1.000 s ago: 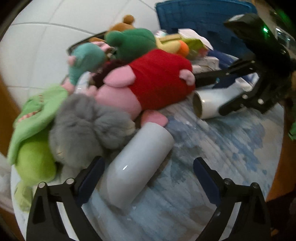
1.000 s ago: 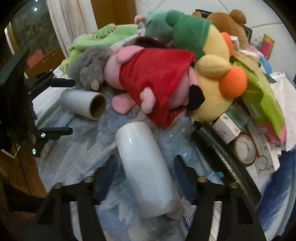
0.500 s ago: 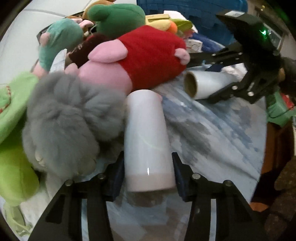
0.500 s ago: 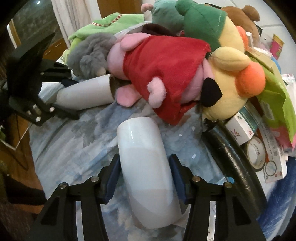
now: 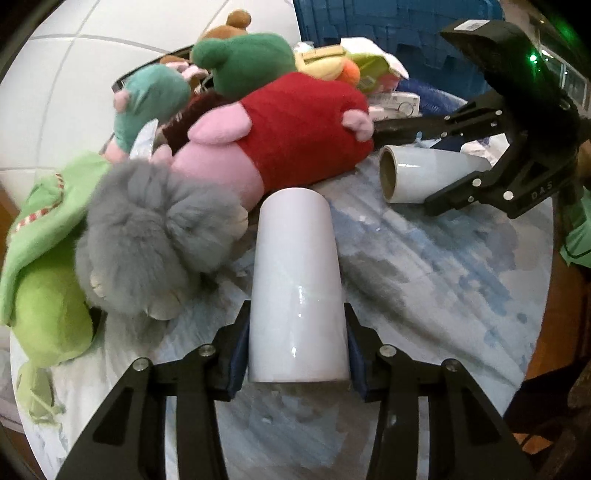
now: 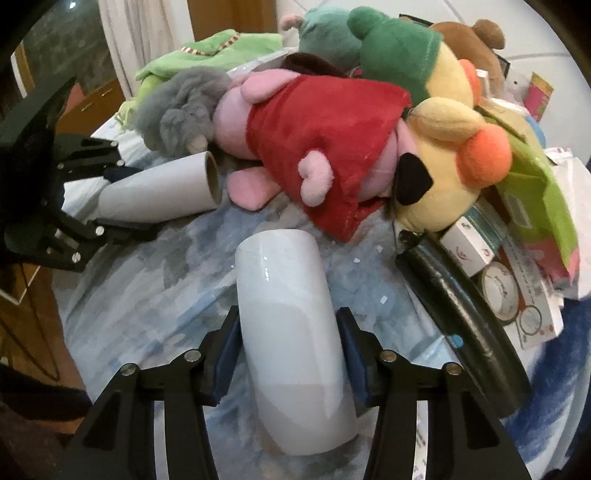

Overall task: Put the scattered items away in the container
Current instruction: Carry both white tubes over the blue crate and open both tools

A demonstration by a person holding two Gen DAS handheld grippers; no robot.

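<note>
Two grippers are each clamping a white roll. Left gripper [image 5: 297,354] is pinching the near end of its roll [image 5: 297,280], which is pointing away over the blue-patterned cloth [image 5: 424,266]. Right gripper [image 6: 288,362] is gripping the second roll [image 6: 291,314] likewise, level and low. Grasp step appears complete; lifting and carrying to the blue container [image 5: 388,33] behind the plush pile [image 5: 295,125] is judged next, needing clearance over the toys.

A lived-in home, toys piled everywhere.

Plush toys [image 5: 295,122] heaped on a blue-and-white patterned cloth [image 5: 424,266], a curtain [image 6: 122,40] hanging by wooden cabinets [image 6: 92,103], white tiled floor [image 5: 74,74] beyond, small boxes [image 6: 469,243] and tape [image 6: 498,291] scattered alongside.
</note>
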